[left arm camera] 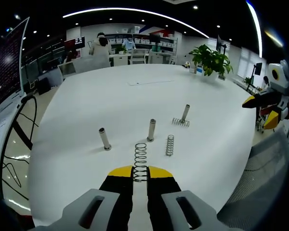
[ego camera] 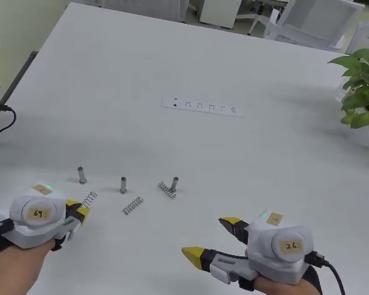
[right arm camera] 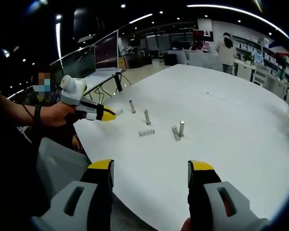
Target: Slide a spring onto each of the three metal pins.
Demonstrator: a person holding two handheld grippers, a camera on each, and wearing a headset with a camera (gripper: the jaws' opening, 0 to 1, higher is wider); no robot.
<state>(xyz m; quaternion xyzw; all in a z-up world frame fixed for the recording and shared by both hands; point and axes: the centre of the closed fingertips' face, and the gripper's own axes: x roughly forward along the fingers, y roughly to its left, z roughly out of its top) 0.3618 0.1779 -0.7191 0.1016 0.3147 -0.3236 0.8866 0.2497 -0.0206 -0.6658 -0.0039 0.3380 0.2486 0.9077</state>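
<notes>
Three short metal pins stand upright on the white table: left pin (ego camera: 82, 175), middle pin (ego camera: 123, 185), right pin (ego camera: 174, 184). My left gripper (ego camera: 80, 210) is shut on one end of a spring (left arm camera: 140, 159), which points out toward the middle pin (left arm camera: 151, 130). A second spring (ego camera: 133, 205) lies loose in front of the middle pin. A third spring (ego camera: 166, 190) lies against the base of the right pin. My right gripper (ego camera: 212, 238) hovers open at the near right, nothing between its tips.
A flush power socket strip (ego camera: 203, 106) sits mid-table beyond the pins. A potted plant (ego camera: 361, 89) stands at the far right edge. A black cable (ego camera: 0, 120) runs along the left edge. Chairs stand beyond the far edge.
</notes>
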